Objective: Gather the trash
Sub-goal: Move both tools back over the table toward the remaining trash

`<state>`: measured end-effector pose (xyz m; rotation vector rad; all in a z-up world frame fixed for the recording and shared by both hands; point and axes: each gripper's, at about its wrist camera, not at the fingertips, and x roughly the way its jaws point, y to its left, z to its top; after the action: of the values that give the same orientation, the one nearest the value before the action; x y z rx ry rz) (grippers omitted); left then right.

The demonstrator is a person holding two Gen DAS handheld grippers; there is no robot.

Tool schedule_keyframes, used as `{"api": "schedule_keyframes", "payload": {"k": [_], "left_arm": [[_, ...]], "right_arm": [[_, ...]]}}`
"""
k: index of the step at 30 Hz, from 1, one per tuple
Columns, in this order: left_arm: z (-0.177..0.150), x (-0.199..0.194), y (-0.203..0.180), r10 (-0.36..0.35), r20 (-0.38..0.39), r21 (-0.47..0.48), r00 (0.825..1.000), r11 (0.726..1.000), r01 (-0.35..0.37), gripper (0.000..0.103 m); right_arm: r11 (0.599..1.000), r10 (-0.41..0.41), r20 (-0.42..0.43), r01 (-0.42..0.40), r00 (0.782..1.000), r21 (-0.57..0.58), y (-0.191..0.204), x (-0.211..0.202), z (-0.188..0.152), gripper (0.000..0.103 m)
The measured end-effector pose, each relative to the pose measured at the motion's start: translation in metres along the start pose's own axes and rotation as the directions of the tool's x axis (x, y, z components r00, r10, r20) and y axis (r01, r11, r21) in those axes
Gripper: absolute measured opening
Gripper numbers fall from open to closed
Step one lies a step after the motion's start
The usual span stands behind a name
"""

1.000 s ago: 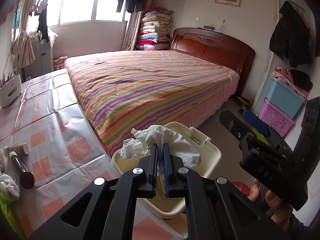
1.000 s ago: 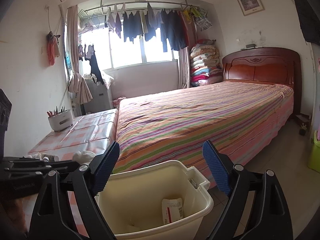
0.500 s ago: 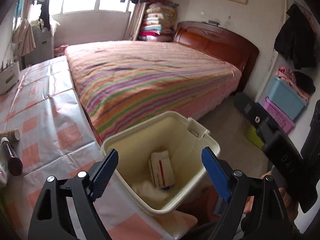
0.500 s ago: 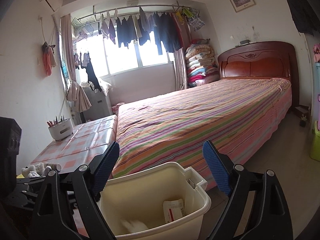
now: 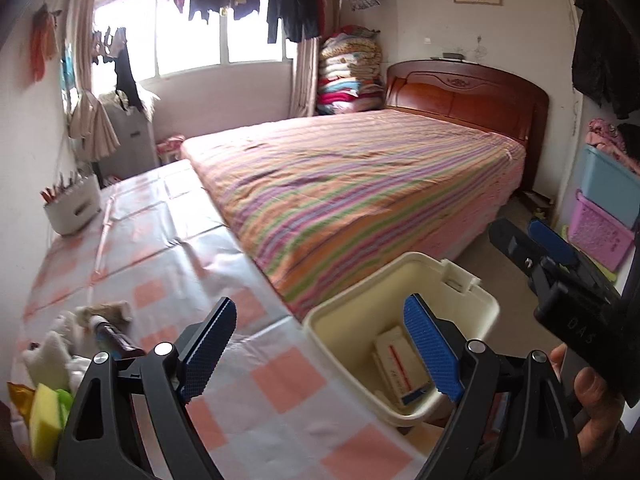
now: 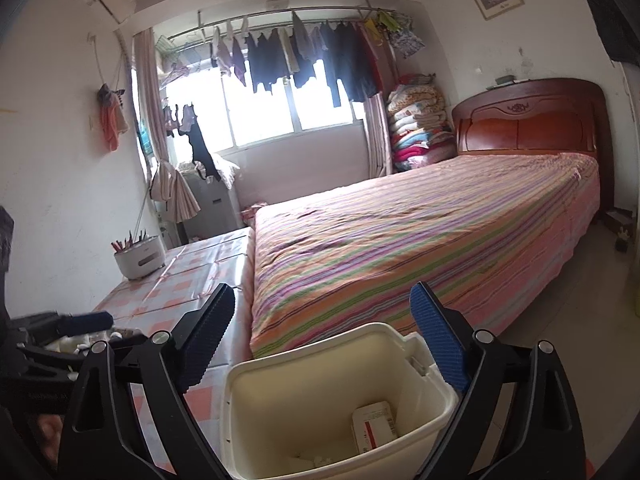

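Observation:
A cream plastic trash bin (image 5: 472, 304) stands beside the table; it also shows in the right wrist view (image 6: 424, 376). A white carton with a red stripe (image 5: 400, 364) lies inside it, seen too in the right wrist view (image 6: 374, 424). My left gripper (image 5: 320, 356) is open and empty over the table edge, left of the bin. My right gripper (image 6: 324, 340) is open and empty above the bin. Crumpled tissues (image 5: 48, 360), a dark tube (image 5: 116, 340) and a yellow-green sponge (image 5: 44, 412) lie on the table at lower left.
The table has a pink checked cloth (image 5: 160, 248). A white holder with pencils (image 5: 74, 208) stands at its far end. A striped bed (image 5: 352, 176) runs along the table. Blue and purple baskets (image 5: 600, 216) stand at right.
My left gripper opened and let the tissue wad fall into the bin, then swung left and up toward the table. My right gripper stayed open above the bin.

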<state>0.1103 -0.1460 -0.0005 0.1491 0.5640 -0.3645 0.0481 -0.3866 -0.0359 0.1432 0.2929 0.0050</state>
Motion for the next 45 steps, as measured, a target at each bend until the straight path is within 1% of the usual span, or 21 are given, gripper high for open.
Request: {"api": "schedule_keyframes", "payload": {"k": [3, 6, 8, 10, 12, 13, 14, 17, 20, 24, 26, 28, 30, 31, 32, 34, 36, 40, 43, 44, 45], "left_arm": [[0.002, -0.009, 0.015, 0.029, 0.008, -0.015, 1.000, 0.999, -0.029, 0.083], [0.001, -0.022, 0.034, 0.090, 0.023, -0.020, 0.996, 0.996, -0.090, 0.083], [-0.002, -0.029, 0.052, 0.155, 0.029, -0.031, 0.987, 0.988, -0.154, 0.083], [-0.004, -0.037, 0.077, 0.208, 0.029, -0.062, 0.978, 0.977, -0.206, 0.083], [-0.006, -0.043, 0.099, 0.246, 0.024, -0.098, 0.969, 0.965, -0.242, 0.083], [-0.009, -0.047, 0.117, 0.277, 0.017, -0.124, 0.961, 0.954, -0.272, 0.083], [-0.013, -0.050, 0.128, 0.296, 0.011, -0.137, 0.955, 0.947, -0.291, 0.083], [-0.024, -0.058, 0.169, 0.379, -0.023, -0.183, 0.925, 0.908, -0.376, 0.083], [-0.037, -0.064, 0.206, 0.429, -0.061, -0.231, 0.901, 0.872, -0.431, 0.083], [-0.054, -0.071, 0.239, 0.463, -0.104, -0.280, 0.880, 0.836, -0.473, 0.083], [-0.061, -0.073, 0.252, 0.473, -0.122, -0.301, 0.872, 0.820, -0.487, 0.083], [-0.067, -0.073, 0.261, 0.474, -0.138, -0.318, 0.869, 0.810, -0.492, 0.083], [-0.072, -0.074, 0.265, 0.476, -0.147, -0.325, 0.867, 0.805, -0.497, 0.083], [-0.075, -0.074, 0.267, 0.476, -0.153, -0.327, 0.866, 0.802, -0.499, 0.083], [-0.076, -0.072, 0.267, 0.474, -0.159, -0.328, 0.866, 0.802, -0.499, 0.083], [-0.079, -0.071, 0.269, 0.471, -0.166, -0.329, 0.866, 0.802, -0.499, 0.083], [-0.081, -0.071, 0.272, 0.468, -0.171, -0.329, 0.867, 0.803, -0.497, 0.083], [-0.082, -0.071, 0.273, 0.470, -0.172, -0.321, 0.866, 0.804, -0.500, 0.083], [-0.085, -0.074, 0.277, 0.471, -0.173, -0.329, 0.865, 0.800, -0.501, 0.083], [-0.085, -0.074, 0.279, 0.470, -0.175, -0.331, 0.865, 0.799, -0.502, 0.083], [-0.087, -0.074, 0.280, 0.471, -0.177, -0.334, 0.864, 0.797, -0.503, 0.083]], "right_arm": [[0.999, 0.045, -0.023, -0.046, 0.999, -0.017, 0.016, 0.008, 0.000, 0.089], [0.993, 0.109, -0.059, -0.111, 0.992, -0.041, 0.036, 0.020, 0.000, 0.089], [0.985, 0.155, -0.092, -0.161, 0.984, -0.065, 0.053, 0.030, -0.001, 0.089], [0.970, 0.210, -0.136, -0.223, 0.968, -0.093, 0.075, 0.042, -0.003, 0.089], [0.950, 0.261, -0.184, -0.286, 0.947, -0.125, 0.100, 0.053, -0.006, 0.089], [0.937, 0.290, -0.211, -0.322, 0.934, -0.137, 0.114, 0.059, -0.008, 0.089], [0.922, 0.319, -0.239, -0.358, 0.917, -0.144, 0.126, 0.064, -0.011, 0.089], [0.871, 0.386, -0.322, -0.457, 0.864, -0.182, 0.167, 0.081, -0.022, 0.089], [0.814, 0.418, -0.406, -0.534, 0.813, -0.229, 0.208, 0.097, -0.038, 0.089], [0.753, 0.434, -0.493, -0.604, 0.754, -0.260, 0.247, 0.112, -0.061, 0.089], [0.741, 0.430, -0.537, -0.624, 0.725, -0.249, 0.258, 0.120, -0.073, 0.089], [0.737, 0.420, -0.570, -0.632, 0.706, -0.240, 0.265, 0.128, -0.083, 0.089], [0.730, 0.405, -0.608, -0.642, 0.683, -0.235, 0.267, 0.134, -0.092, 0.089], [0.727, 0.397, -0.621, -0.645, 0.676, -0.237, 0.271, 0.136, -0.096, 0.089], [0.724, 0.391, -0.632, -0.647, 0.670, -0.239, 0.275, 0.138, -0.100, 0.089], [0.713, 0.382, -0.662, -0.661, 0.645, -0.233, 0.282, 0.141, -0.106, 0.089], [0.707, 0.386, -0.674, -0.671, 0.630, -0.223, 0.290, 0.142, -0.109, 0.089], [0.697, 0.351, -0.724, -0.682, 0.594, -0.222, 0.305, 0.148, -0.119, 0.089], [0.676, 0.327, -0.751, -0.698, 0.573, -0.238, 0.318, 0.148, -0.125, 0.083], [0.671, 0.319, -0.760, -0.702, 0.566, -0.241, 0.321, 0.149, -0.127, 0.077], [0.667, 0.316, -0.770, -0.707, 0.555, -0.235, 0.323, 0.150, -0.130, 0.063]]}}
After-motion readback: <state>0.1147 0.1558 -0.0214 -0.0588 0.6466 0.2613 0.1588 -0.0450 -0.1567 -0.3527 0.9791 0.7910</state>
